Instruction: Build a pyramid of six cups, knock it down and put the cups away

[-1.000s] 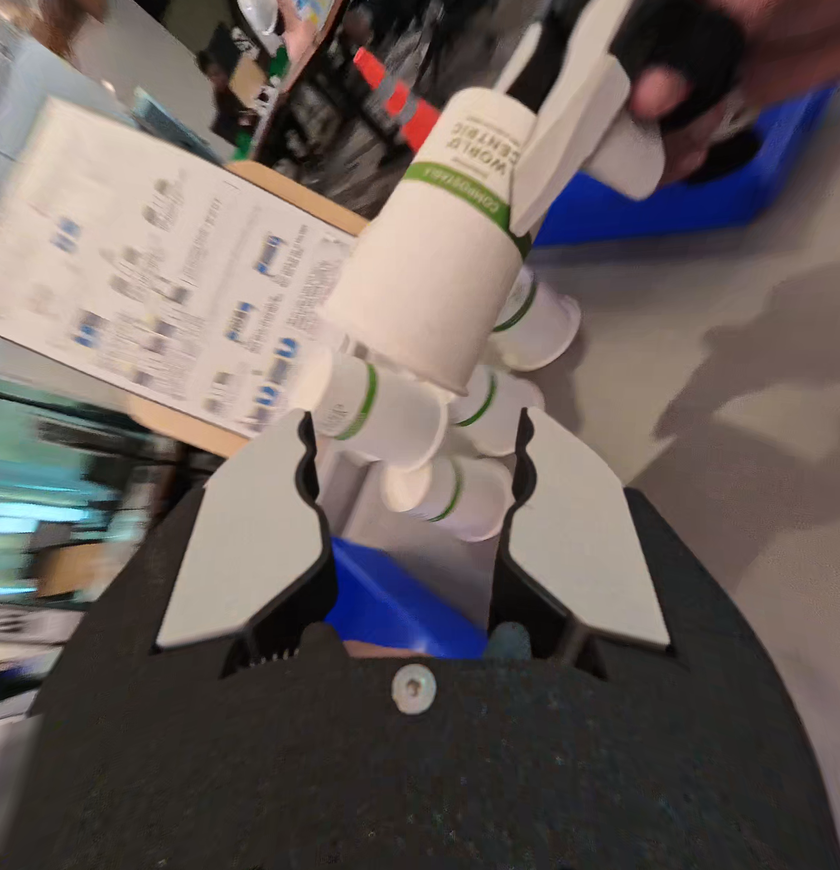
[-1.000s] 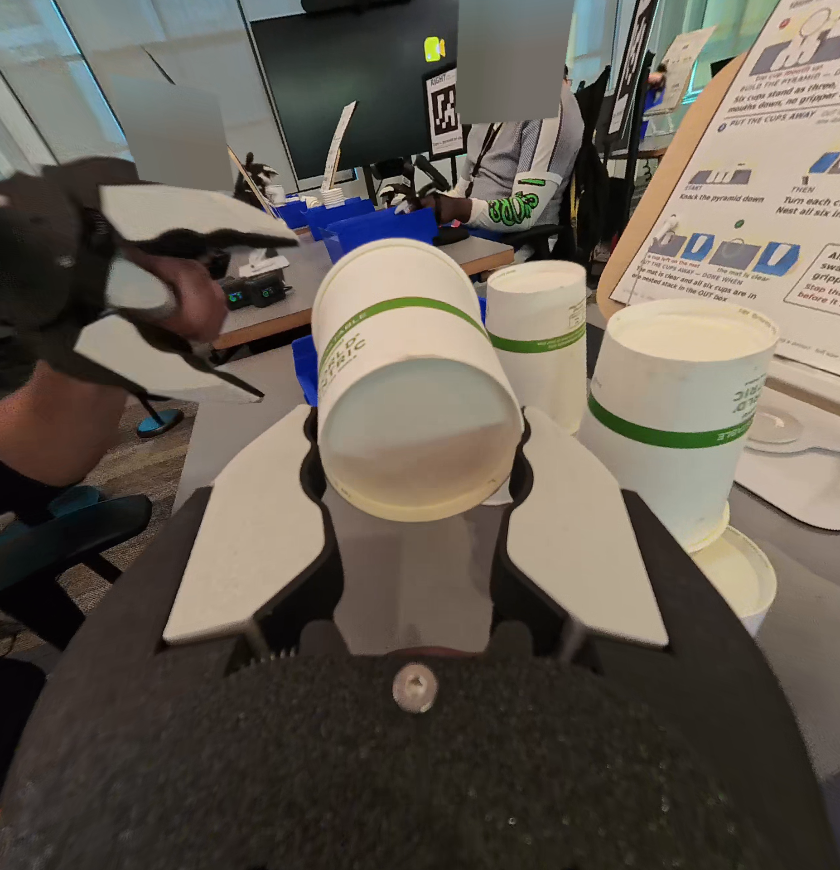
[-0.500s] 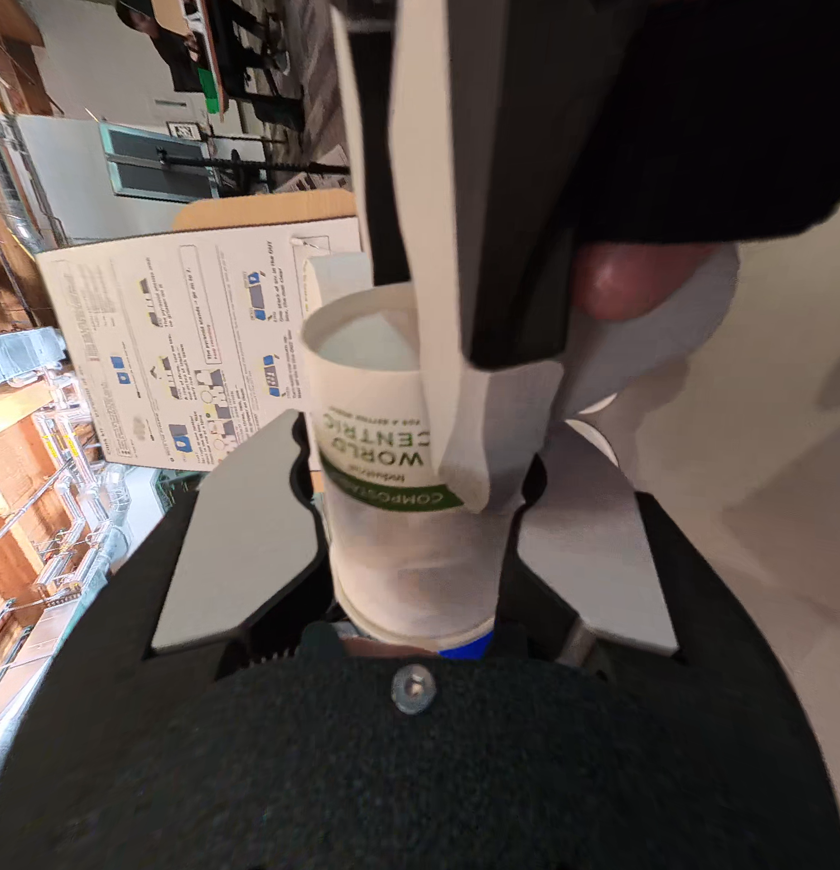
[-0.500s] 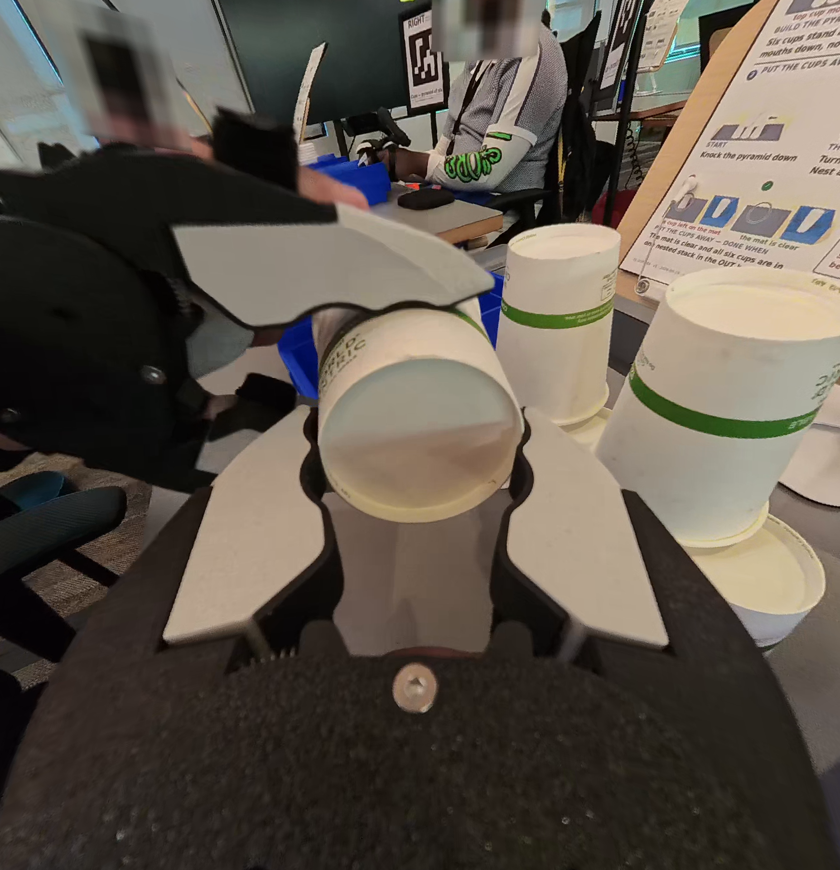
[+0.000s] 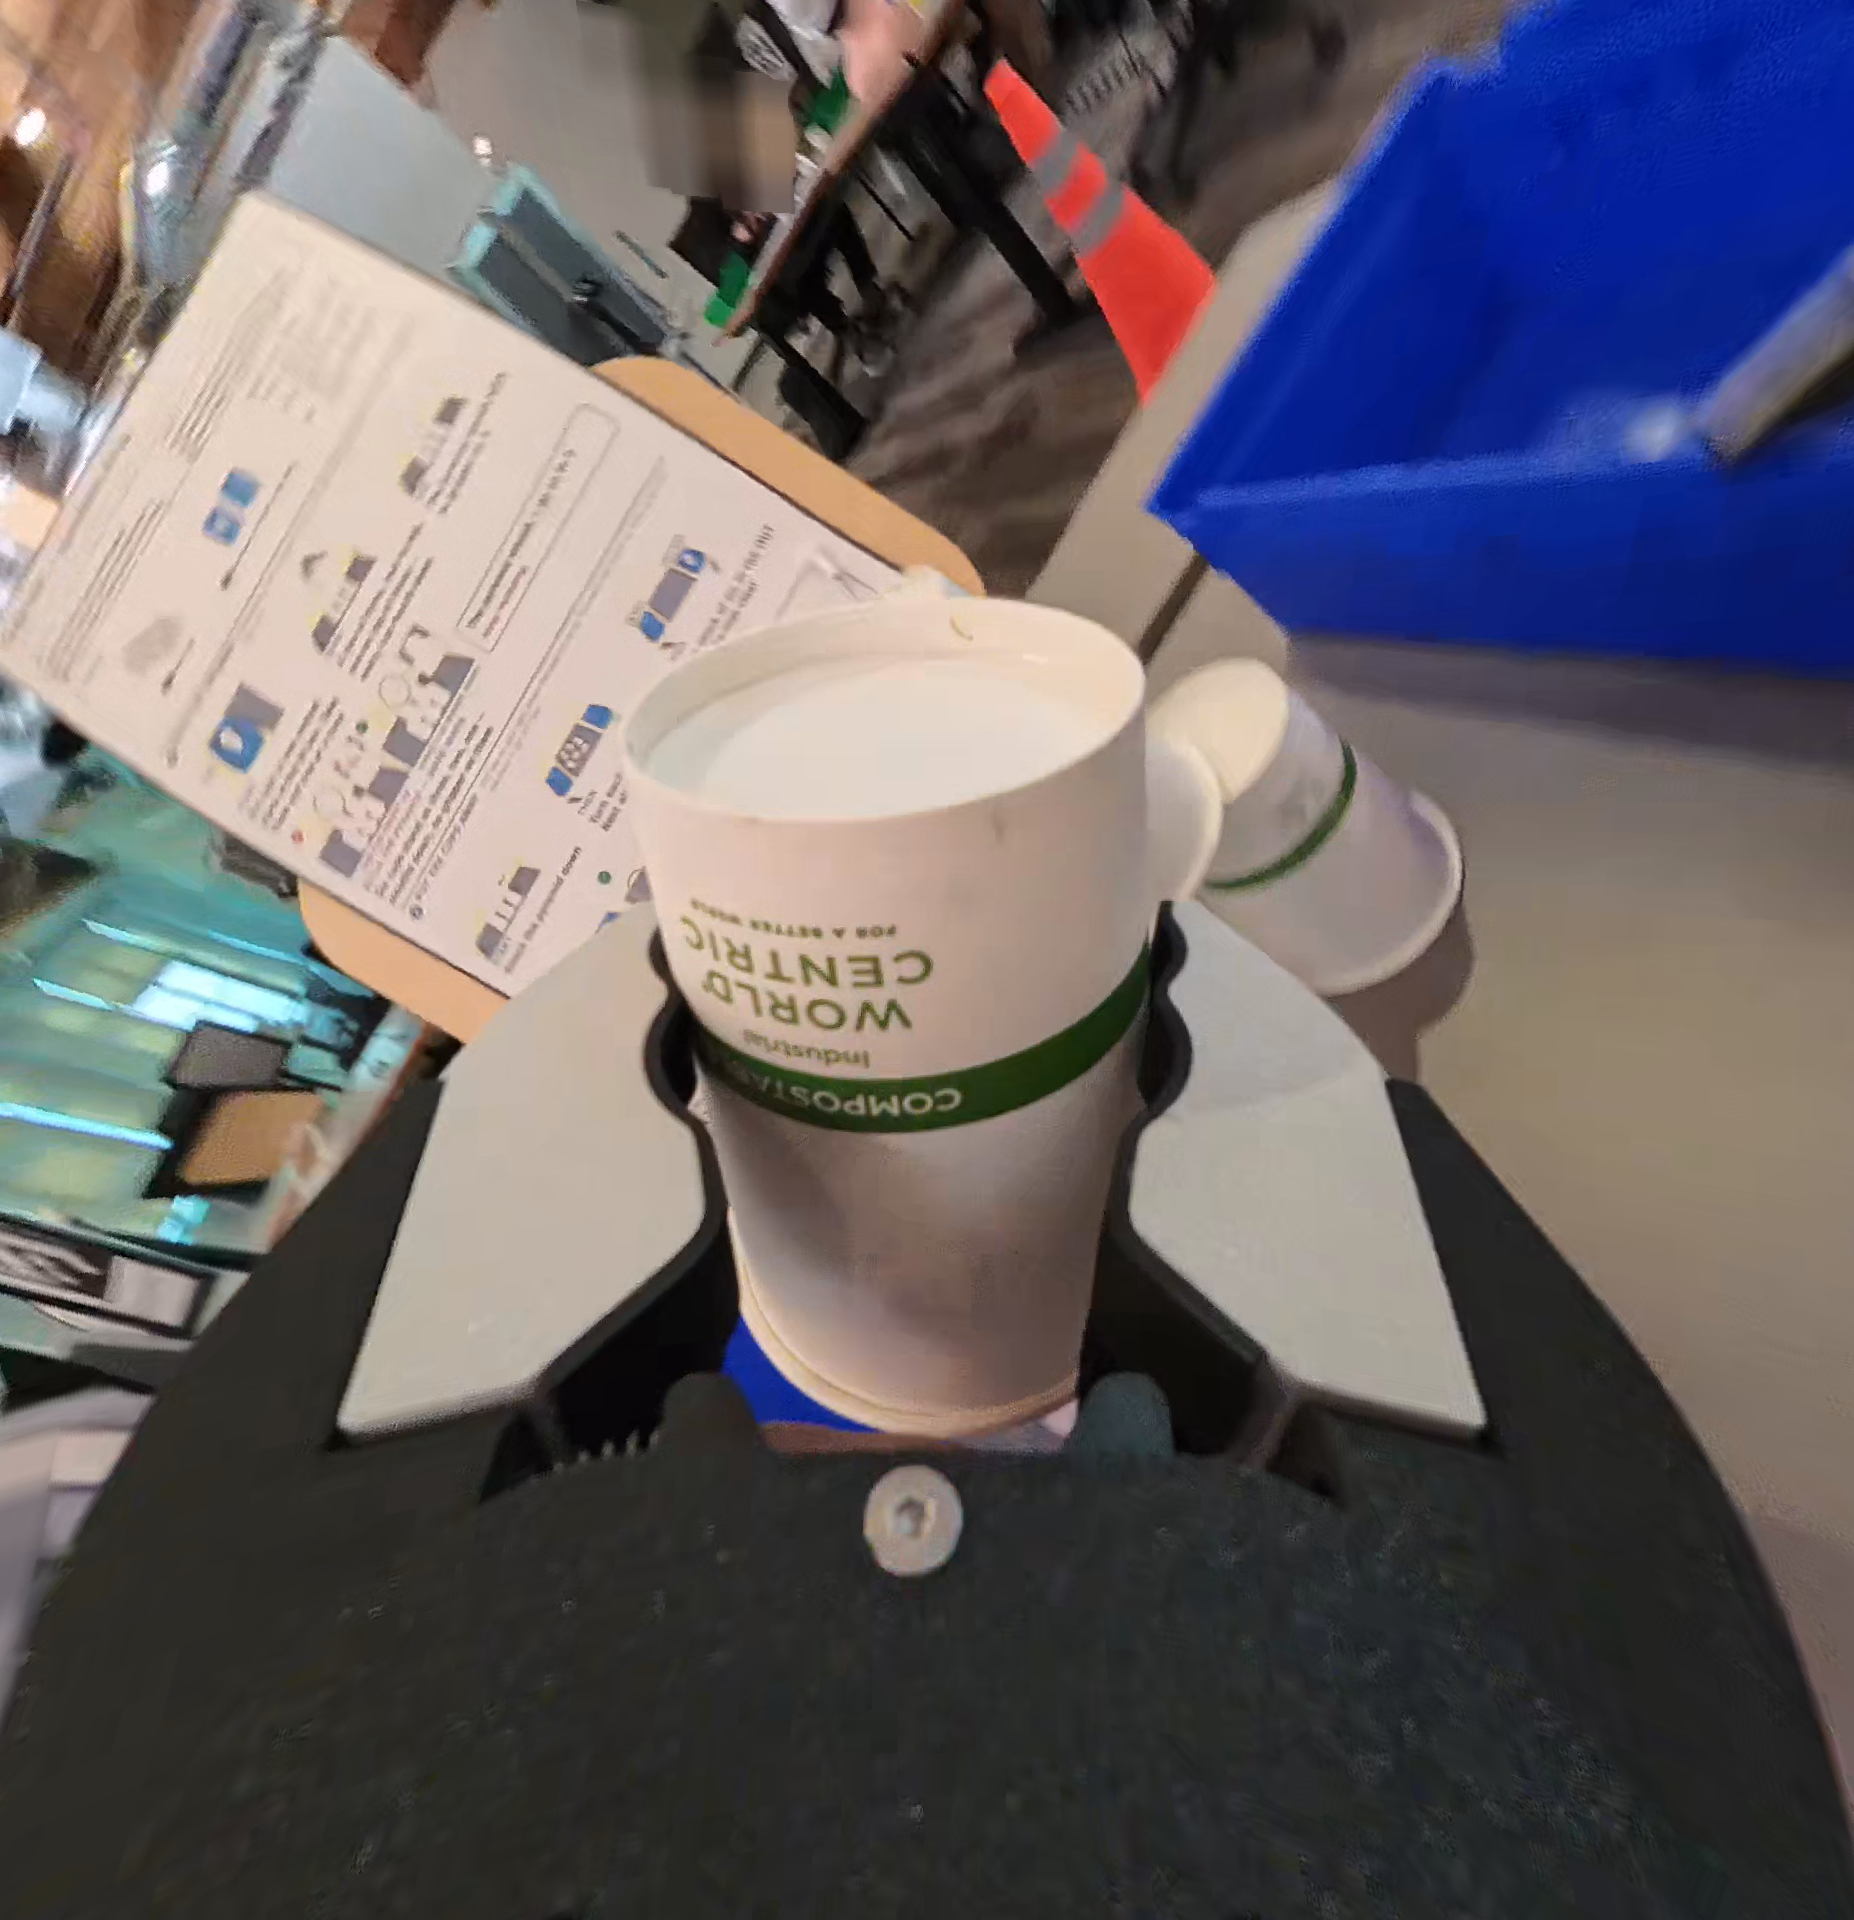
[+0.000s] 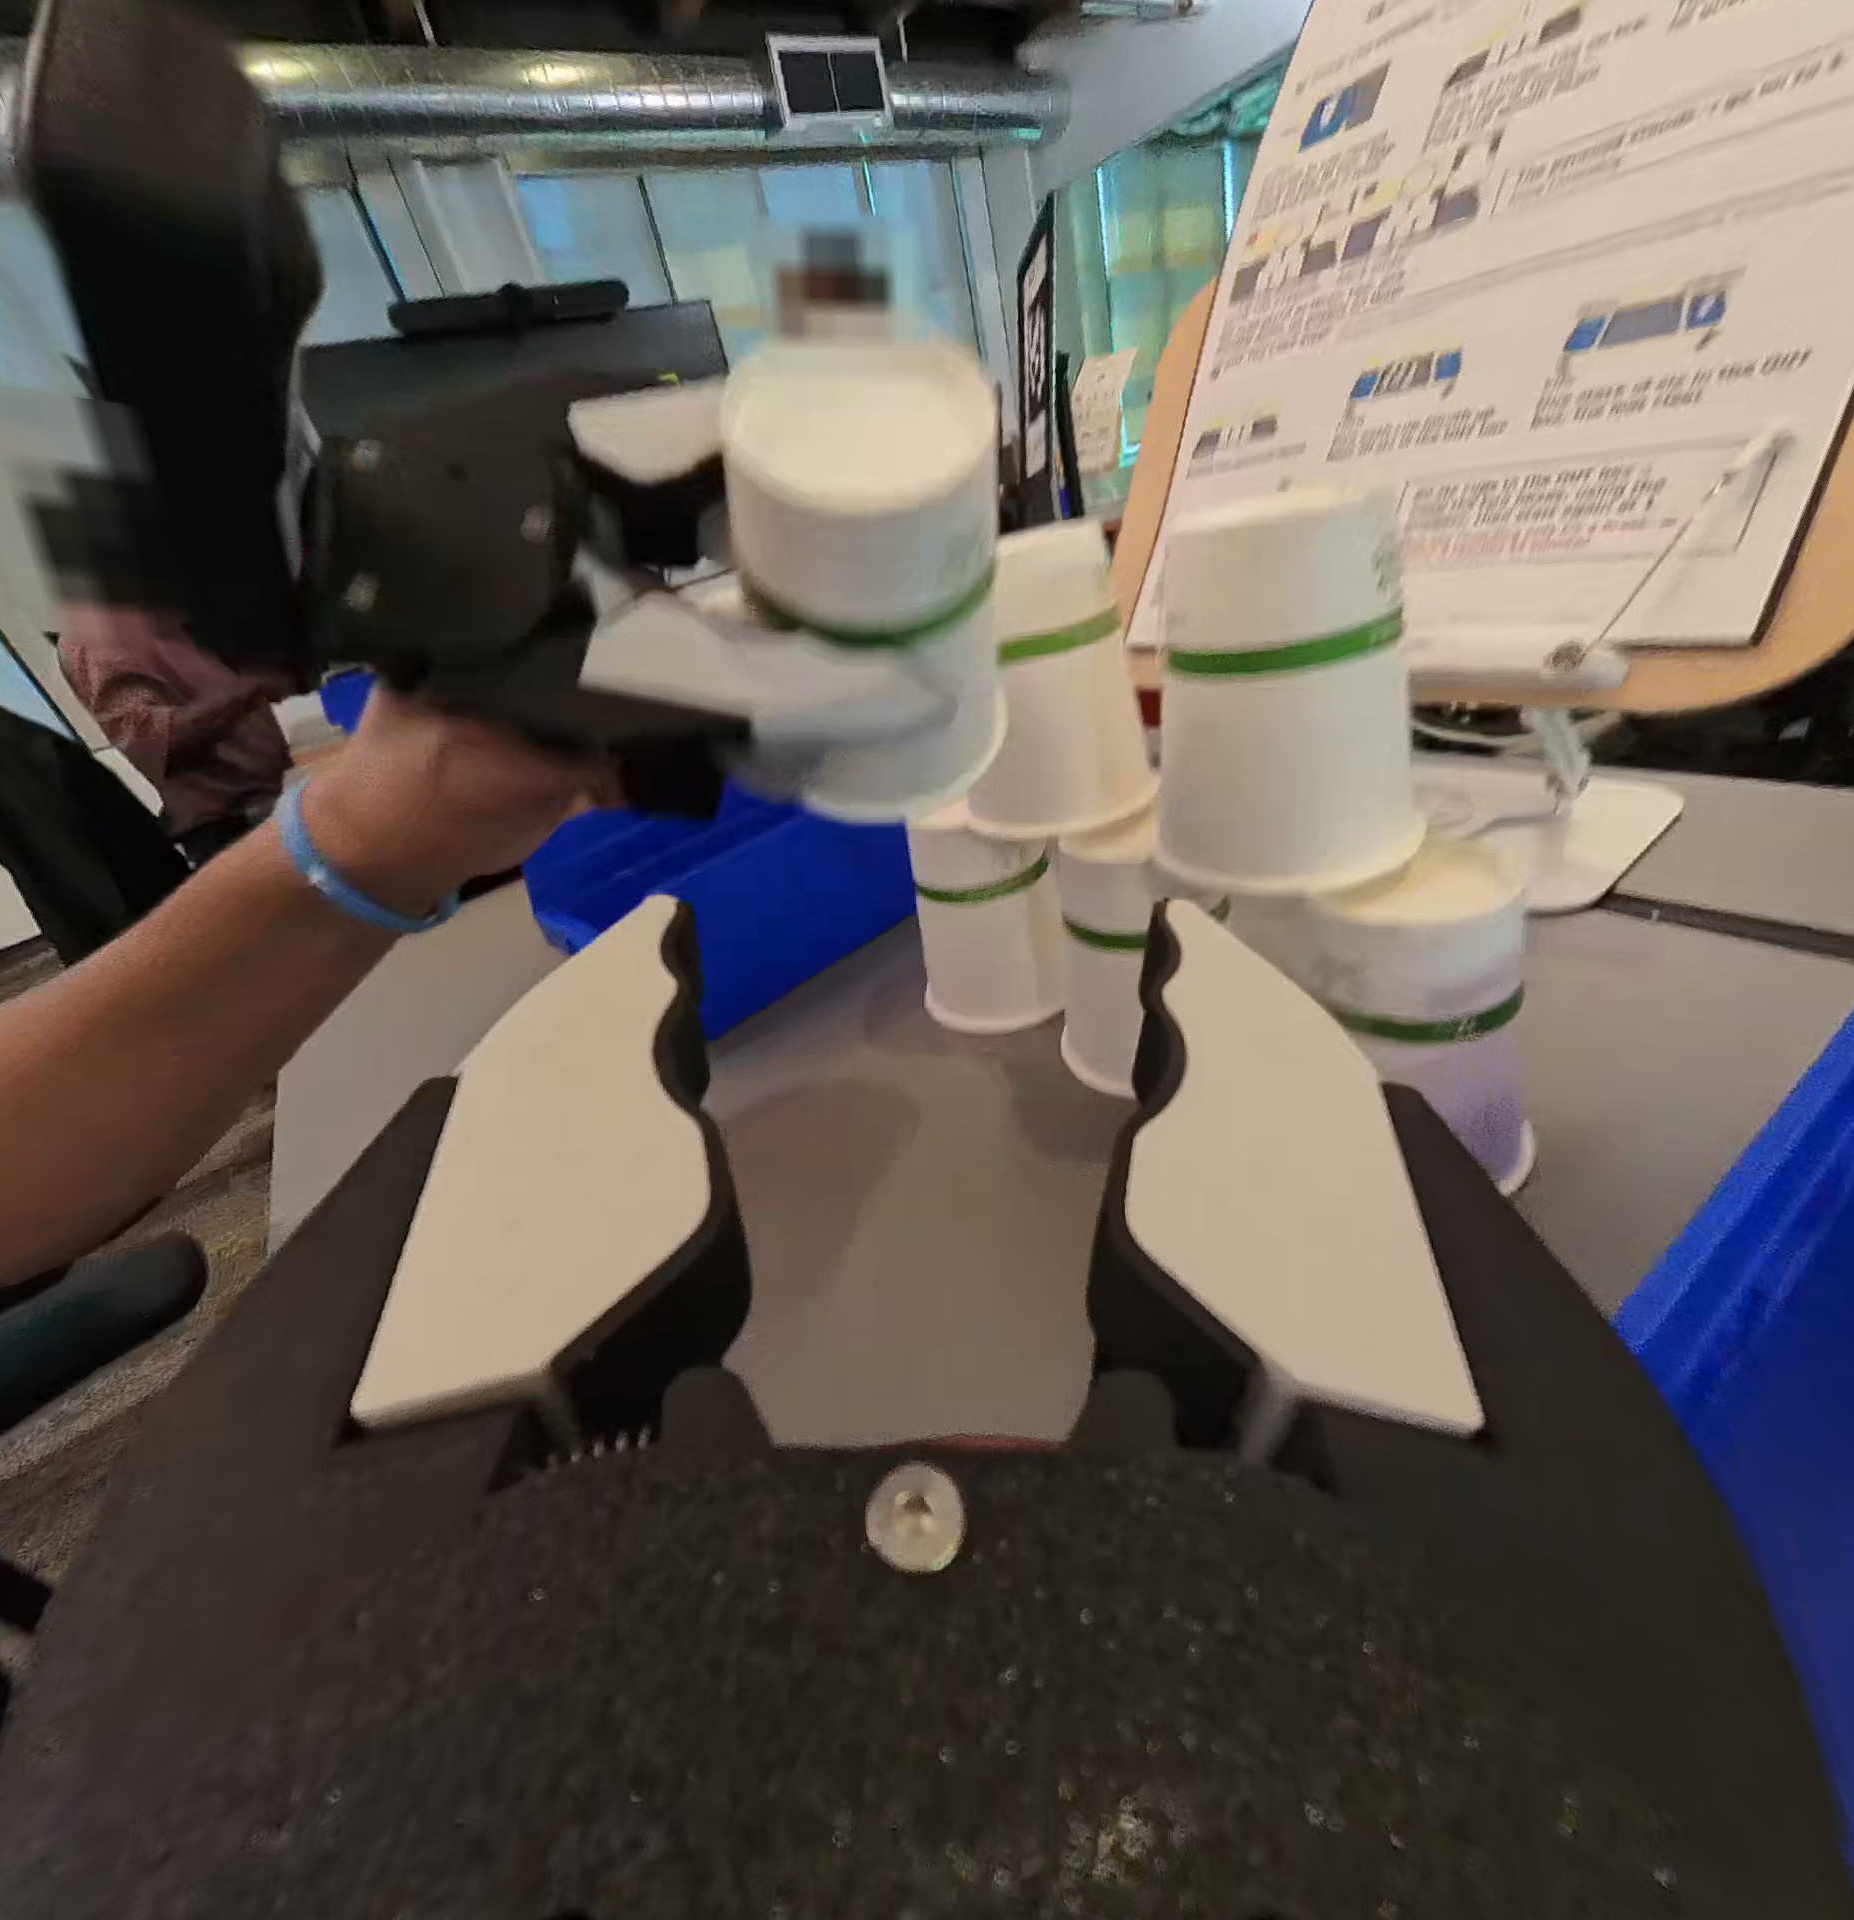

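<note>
— What's the left gripper [image 5: 907,997] got?

— A white paper cup with a green band [image 5: 902,987], clamped between both fingers. It's upside down, closed base on top, and held up in the air level with the second row of the stack, just to its left as the right wrist view shows it.

— And the right gripper [image 6: 918,997]?

— Released, nothing in it. Its fingers stand apart over bare grey table [image 6: 881,1174], on the near side of the cups.

— How far along is the pyramid?

— Five cups are placed, all mouth down. Three make the bottom row: the left one [image 6: 980,951], the middle one [image 6: 1099,987] and the right one [image 6: 1422,997]. Two sit on them: one at the back [image 6: 1058,696] and a nearer one [image 6: 1287,691]. The top spot is open.

— Anything else around?

— A blue bin [image 6: 736,894] on the table left of the stack, another blue bin [image 6: 1775,1403] at the right edge, and an instruction board on a stand [image 6: 1588,312] behind the cups.
</note>
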{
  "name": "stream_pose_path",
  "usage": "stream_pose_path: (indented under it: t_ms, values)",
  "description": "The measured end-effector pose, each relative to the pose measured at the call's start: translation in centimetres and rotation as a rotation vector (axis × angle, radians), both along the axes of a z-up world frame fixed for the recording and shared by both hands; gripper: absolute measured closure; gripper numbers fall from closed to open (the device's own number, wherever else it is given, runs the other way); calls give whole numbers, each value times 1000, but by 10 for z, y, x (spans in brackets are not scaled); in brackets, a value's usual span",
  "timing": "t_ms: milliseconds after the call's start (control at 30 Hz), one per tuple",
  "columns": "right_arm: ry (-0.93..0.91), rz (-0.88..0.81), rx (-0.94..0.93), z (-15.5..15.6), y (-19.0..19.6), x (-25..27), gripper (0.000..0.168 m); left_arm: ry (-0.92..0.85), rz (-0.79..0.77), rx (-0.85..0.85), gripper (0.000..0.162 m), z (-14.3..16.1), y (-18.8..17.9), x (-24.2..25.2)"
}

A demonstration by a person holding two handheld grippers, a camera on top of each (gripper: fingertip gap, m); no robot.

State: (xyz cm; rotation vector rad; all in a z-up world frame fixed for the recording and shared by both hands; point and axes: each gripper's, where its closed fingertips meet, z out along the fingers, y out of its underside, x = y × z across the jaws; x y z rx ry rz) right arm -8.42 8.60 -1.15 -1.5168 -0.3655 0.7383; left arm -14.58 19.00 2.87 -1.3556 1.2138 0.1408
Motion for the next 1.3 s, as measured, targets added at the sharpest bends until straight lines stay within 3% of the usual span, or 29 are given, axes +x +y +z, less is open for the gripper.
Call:
stream_pose_path:
  t_ms: [200,333,600,1033,1300]
  values:
    - [-102,52,12,-47,-38,-30,84,-460,95,-111,78,46,32,9]
    - [-105,137,27,-47,-45,-49,79,-664,132,-188,78,78,60,17]
    - [-122,151,-6,-56,-44,-50,80,-698,255,-239,78,79,112,20]
    - [-136,192,-43,-65,-45,-59,81,-605,311,-215,78,63,122,20]
    - [-127,211,-64,-68,-47,-62,82,-653,307,-269,77,57,125,17]
